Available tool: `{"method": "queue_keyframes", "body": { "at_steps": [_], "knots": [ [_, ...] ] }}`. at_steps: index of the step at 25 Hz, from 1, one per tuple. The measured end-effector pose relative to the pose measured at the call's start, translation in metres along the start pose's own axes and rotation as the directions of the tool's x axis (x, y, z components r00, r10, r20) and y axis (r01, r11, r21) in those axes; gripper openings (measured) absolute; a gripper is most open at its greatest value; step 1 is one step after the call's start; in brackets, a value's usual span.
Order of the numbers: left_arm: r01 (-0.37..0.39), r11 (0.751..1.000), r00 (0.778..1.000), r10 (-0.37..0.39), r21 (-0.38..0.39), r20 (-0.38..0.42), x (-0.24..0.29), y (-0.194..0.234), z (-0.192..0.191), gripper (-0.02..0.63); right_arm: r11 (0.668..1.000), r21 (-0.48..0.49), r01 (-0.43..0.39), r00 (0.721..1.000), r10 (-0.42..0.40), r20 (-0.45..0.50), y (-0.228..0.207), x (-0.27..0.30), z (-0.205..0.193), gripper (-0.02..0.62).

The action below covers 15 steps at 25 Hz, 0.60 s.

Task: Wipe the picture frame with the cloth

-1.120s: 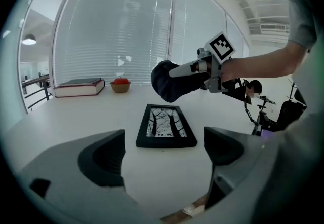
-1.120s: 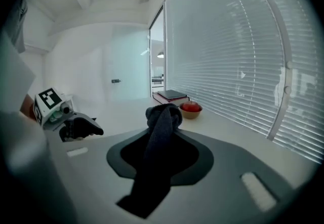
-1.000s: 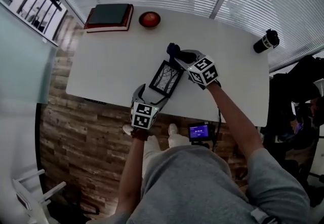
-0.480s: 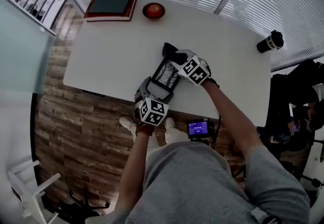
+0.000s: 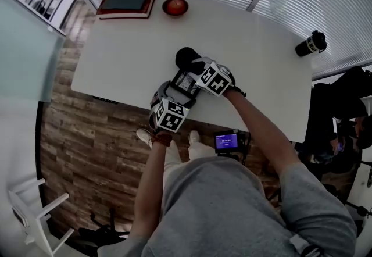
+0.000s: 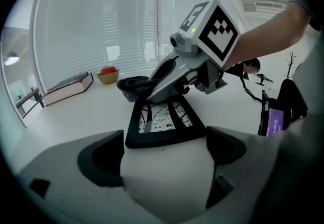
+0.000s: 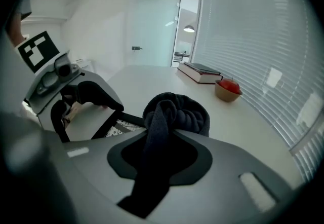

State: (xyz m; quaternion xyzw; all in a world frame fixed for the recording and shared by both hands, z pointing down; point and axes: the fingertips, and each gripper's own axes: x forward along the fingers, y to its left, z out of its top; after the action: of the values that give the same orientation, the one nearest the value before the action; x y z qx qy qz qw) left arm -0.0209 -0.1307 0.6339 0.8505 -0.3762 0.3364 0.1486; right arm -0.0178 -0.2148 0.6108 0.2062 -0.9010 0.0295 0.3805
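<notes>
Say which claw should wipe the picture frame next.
Right. The right claw is shut on the cloth, at the far end of the picture frame. The left claw is open and empty at its near edge.

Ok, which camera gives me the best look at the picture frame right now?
The left gripper view: the picture frame lies flat just ahead of the open jaws, its tree print clear. The head view shows only a sliver of it; the right gripper view only a corner behind the cloth.
</notes>
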Motion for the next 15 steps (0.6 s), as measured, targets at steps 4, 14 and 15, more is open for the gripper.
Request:
{"method": "queue_keyframes", "body": {
  "at_steps": [4,14,15],
  "knots": [
    [0.001,1.000,1.000,-0.001,0.012,0.005,0.000,0.000,0.000,0.506,0.998,0.042,-0.038,0.999,0.038,0.011,0.010,0.001,0.005,0.098],
    [0.001,1.000,1.000,-0.001,0.012,0.007,-0.001,-0.001,0.002,0.502,0.986,0.048,-0.157,0.987,0.158,-0.009,0.052,-0.001,0.011,0.095],
    [0.001,1.000,1.000,-0.001,0.011,0.008,0.000,-0.001,0.002,0.502,0.985,0.040,-0.166,0.986,0.167,-0.011,0.056,0.000,0.012,0.095]
  ]
}}
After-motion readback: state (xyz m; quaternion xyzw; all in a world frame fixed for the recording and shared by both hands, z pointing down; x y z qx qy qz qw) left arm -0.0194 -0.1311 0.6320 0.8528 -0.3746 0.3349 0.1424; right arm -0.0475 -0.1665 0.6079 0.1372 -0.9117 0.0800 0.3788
